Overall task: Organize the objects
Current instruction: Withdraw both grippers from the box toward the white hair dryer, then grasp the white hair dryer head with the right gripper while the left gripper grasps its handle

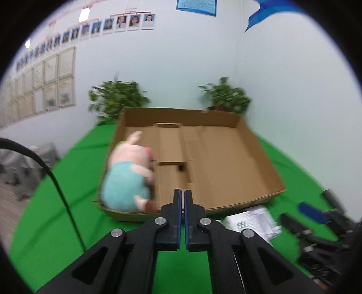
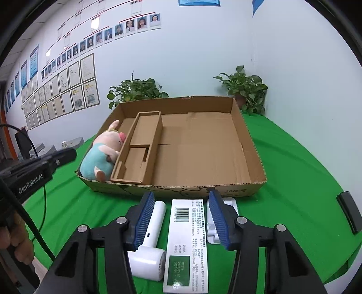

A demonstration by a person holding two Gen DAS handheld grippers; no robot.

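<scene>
Left gripper jaws closed, body marked "GenRobot.AI".

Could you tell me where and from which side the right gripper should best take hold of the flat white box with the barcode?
Probably across its narrow width at mid-length, from above: the white box lies flat, lengthwise between the right gripper's open jaws.

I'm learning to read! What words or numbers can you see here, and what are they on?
"GenRobot.AI": white letters on the black body of the left gripper, seen from the right wrist camera.
White box on the green cloth: a barcode and lines of small print, too small to read.
Cardboard tray: dark print on its front wall, unclear.
Wall papers and blue poster: too small to read.
</scene>
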